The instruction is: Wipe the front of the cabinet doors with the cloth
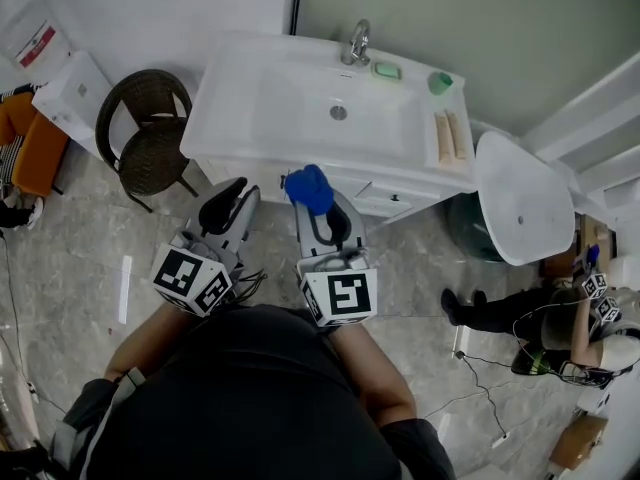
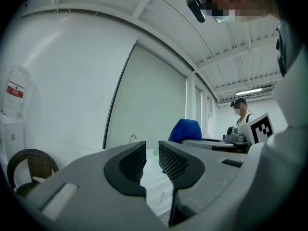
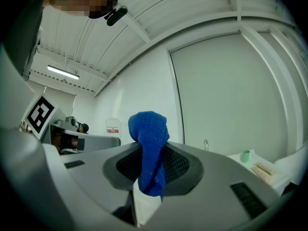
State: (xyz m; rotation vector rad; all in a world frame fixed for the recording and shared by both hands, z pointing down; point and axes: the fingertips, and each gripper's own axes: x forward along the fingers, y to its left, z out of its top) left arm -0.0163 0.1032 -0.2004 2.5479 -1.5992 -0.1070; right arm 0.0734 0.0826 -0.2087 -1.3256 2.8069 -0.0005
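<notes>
Beside the cabinet, perhaps touching it, blue cloth in right tongs.

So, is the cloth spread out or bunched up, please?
Bunched up: the cloth is a wad pinched in the right gripper.

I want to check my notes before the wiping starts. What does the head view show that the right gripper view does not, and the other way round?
Only the head view shows the wicker chair, the floor and the drain of the sink. Only the right gripper view shows a ceiling lamp, and, from close by, how the right tongs are closed on the blue cloth, whose top bunches above them. Both views show the blue cloth in the right tongs, the tap and the green cup.
</notes>
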